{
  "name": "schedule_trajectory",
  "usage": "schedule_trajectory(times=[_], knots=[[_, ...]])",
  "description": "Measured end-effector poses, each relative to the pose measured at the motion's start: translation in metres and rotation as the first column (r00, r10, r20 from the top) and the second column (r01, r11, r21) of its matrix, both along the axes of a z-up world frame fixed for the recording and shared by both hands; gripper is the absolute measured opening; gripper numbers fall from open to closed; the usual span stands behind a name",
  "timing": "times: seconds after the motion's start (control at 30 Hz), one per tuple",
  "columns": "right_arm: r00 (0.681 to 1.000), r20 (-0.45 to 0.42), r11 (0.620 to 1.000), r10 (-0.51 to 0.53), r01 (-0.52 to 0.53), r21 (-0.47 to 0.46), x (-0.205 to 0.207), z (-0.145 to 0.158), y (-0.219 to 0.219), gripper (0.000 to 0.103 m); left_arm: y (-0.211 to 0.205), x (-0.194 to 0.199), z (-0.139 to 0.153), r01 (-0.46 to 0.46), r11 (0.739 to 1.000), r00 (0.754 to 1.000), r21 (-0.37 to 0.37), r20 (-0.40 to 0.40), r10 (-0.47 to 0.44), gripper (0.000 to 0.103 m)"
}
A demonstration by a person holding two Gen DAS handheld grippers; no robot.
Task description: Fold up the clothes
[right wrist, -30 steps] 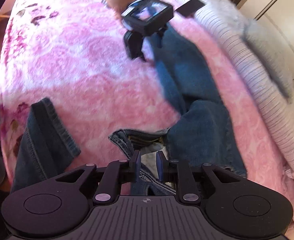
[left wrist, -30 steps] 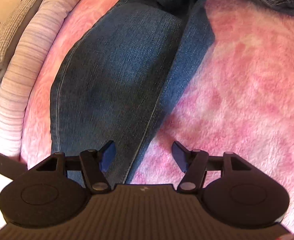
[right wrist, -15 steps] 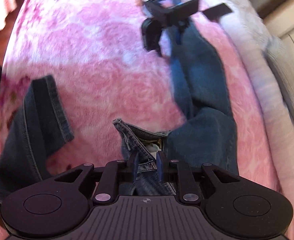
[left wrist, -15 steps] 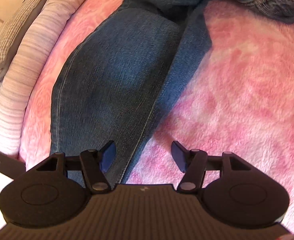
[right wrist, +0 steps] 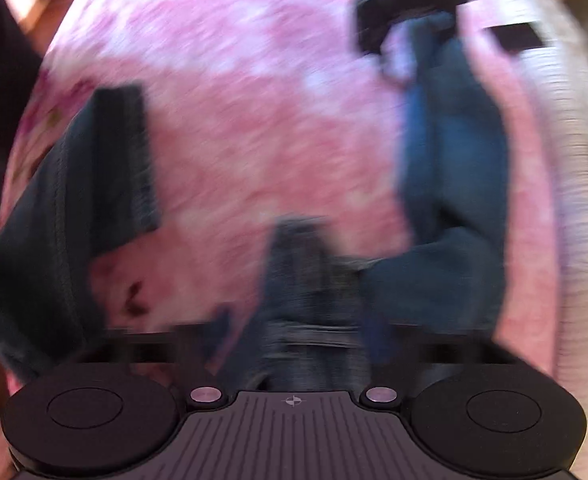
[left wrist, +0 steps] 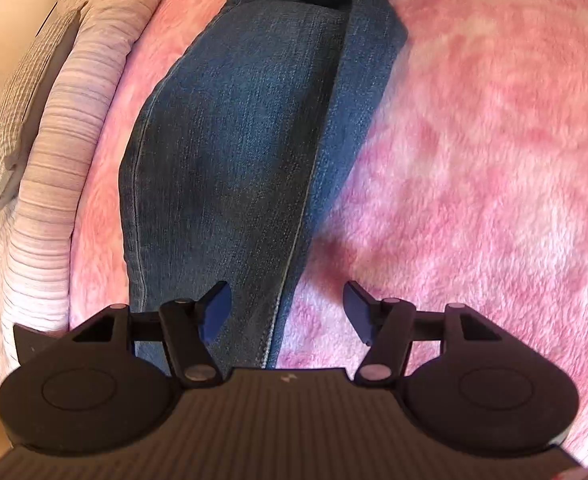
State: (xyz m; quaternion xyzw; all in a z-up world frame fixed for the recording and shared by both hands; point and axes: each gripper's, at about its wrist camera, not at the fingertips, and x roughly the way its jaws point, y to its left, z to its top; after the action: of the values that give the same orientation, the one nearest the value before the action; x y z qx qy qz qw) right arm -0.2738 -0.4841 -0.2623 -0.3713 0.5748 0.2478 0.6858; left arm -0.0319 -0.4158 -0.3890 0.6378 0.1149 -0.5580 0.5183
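Surface: fluffy pink fleece blanket (left wrist: 474,152) on a bed, ribbed white quilt (left wrist: 61,152) alongside.
Jeans: dark blue denim jeans (left wrist: 221,152), leg's long axis running away from the left gripper (left wrist: 285,312).
Fingers: left gripper's spread; right gripper (right wrist: 294,336) blurred, apparently spread around the waistband.

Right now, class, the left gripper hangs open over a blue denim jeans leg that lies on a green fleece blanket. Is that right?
Not quite: the blanket is pink, not green, as the left wrist view shows. The rest stands: the left gripper hangs open over the blue denim jeans leg lying on it.

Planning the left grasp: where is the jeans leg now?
In the left wrist view, the jeans leg lies on the pink blanket, its edge between the open left gripper fingers.
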Motion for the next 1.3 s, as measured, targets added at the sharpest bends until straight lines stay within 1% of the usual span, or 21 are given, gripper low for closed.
schedule_trajectory(times=[0.1, 0.17, 0.23, 0.27, 0.3, 0.33, 0.4, 0.43, 0.47, 0.53, 0.6, 0.67, 0.77, 0.8, 0.87, 0.97, 1.0, 1.03, 1.1, 1.2, 1.3], knots=[[0.998, 0.006, 0.998, -0.056, 0.056, -0.025, 0.003, -0.007, 0.002, 0.086, -0.003, -0.003, 0.009, -0.03, 0.999, 0.999, -0.026, -0.026, 0.029, 0.058], [0.994, 0.029, 0.993, -0.11, 0.111, -0.03, 0.006, -0.005, -0.006, 0.086, -0.007, -0.012, 0.014, -0.055, 0.998, 0.997, -0.041, -0.048, 0.053, 0.058], [0.981, 0.047, 0.982, -0.188, 0.189, -0.012, 0.011, -0.004, -0.016, 0.086, -0.004, -0.023, 0.019, -0.084, 0.995, 0.994, -0.051, -0.081, 0.08, 0.058], [0.971, 0.054, 0.972, -0.233, 0.233, 0.003, 0.014, -0.004, -0.022, 0.079, -0.002, -0.031, 0.022, -0.096, 0.994, 0.991, -0.054, -0.101, 0.09, 0.057], [0.957, 0.056, 0.959, -0.284, 0.282, 0.033, 0.016, -0.002, -0.029, 0.049, 0.0, -0.041, 0.025, -0.1, 0.993, 0.988, -0.055, -0.126, 0.092, 0.057], [0.938, 0.047, 0.937, -0.344, 0.339, 0.083, 0.016, 0.002, -0.037, 0.033, 0.001, -0.052, 0.029, -0.101, 0.993, 0.984, -0.055, -0.152, 0.092, 0.057], [0.889, 0.019, 0.876, -0.458, 0.447, 0.181, 0.016, 0.011, -0.053, 0.018, 0.009, -0.075, 0.039, -0.085, 0.995, 0.968, -0.052, -0.241, 0.07, 0.057], [0.854, 0.012, 0.835, -0.521, 0.506, 0.216, 0.011, 0.016, -0.065, 0.017, 0.017, -0.089, 0.045, -0.072, 0.996, 0.953, -0.048, -0.298, 0.054, 0.057], [0.805, 0.021, 0.786, -0.593, 0.573, 0.232, -0.002, 0.02, -0.083, 0.016, 0.024, -0.104, 0.05, -0.053, 0.998, 0.936, -0.038, -0.35, 0.036, 0.057], [0.688, 0.034, 0.67, -0.725, 0.693, 0.266, -0.028, 0.028, -0.119, 0.014, 0.04, -0.134, 0.06, -0.008, 1.0, 0.893, -0.016, -0.45, 0.0, 0.057], [0.55, 0.04, 0.535, -0.834, 0.79, 0.3, -0.054, 0.036, -0.155, 0.01, 0.051, -0.165, 0.065, 0.032, 0.999, 0.856, 0.001, -0.516, -0.027, 0.058], [0.394, 0.041, 0.384, -0.918, 0.86, 0.336, -0.079, 0.044, -0.191, 0.01, 0.061, -0.195, 0.07, 0.072, 0.997, 0.816, 0.016, -0.576, -0.05, 0.062], [0.14, 0.029, 0.141, -0.99, 0.912, 0.386, -0.118, 0.056, -0.245, 0.01, 0.068, -0.233, 0.067, 0.09, 0.995, 0.797, 0.035, -0.602, -0.051, 0.064], [0.089, 0.024, 0.091, -0.996, 0.913, 0.398, -0.127, 0.057, -0.256, 0.01, 0.067, -0.242, 0.062, 0.092, 0.994, 0.8, 0.052, -0.598, -0.042, 0.064], [0.097, 0.019, 0.097, -0.995, 0.907, 0.41, -0.132, 0.052, -0.258, 0.01, 0.064, -0.258, 0.05, 0.094, 0.991, 0.814, 0.094, -0.58, -0.022, 0.064], [0.109, 0.012, 0.104, -0.994, 0.898, 0.428, -0.141, 0.045, -0.261, 0.01, 0.063, -0.276, 0.034, 0.123, 0.982, 0.857, 0.141, -0.515, -0.034, 0.064], [0.113, 0.01, 0.106, -0.994, 0.895, 0.434, -0.143, 0.043, -0.262, 0.011, 0.063, -0.279, 0.034, 0.123, 0.983, 0.864, 0.135, -0.502, -0.039, 0.064], [0.117, 0.008, 0.109, -0.993, 0.891, 0.44, -0.146, 0.041, -0.263, 0.011, 0.064, -0.278, 0.039, 0.089, 0.988, 0.865, 0.127, -0.502, -0.013, 0.063], [0.123, 0.004, 0.112, -0.992, 0.886, 0.451, -0.151, 0.036, -0.265, 0.011, 0.065, -0.271, 0.051, 0.0, 0.993, 0.858, 0.115, -0.509, 0.059, 0.063], [0.116, 0.002, 0.104, -0.993, 0.883, 0.458, -0.152, 0.029, -0.267, 0.011, 0.077, -0.259, 0.077, -0.139, 0.984, 0.826, 0.111, -0.536, 0.177, 0.063], [0.109, 0.001, 0.097, -0.994, 0.881, 0.464, -0.153, 0.023, -0.269, 0.011, 0.092, -0.261, 0.087, -0.161, 0.979, 0.811, 0.128, -0.548, 0.205, 0.064]])
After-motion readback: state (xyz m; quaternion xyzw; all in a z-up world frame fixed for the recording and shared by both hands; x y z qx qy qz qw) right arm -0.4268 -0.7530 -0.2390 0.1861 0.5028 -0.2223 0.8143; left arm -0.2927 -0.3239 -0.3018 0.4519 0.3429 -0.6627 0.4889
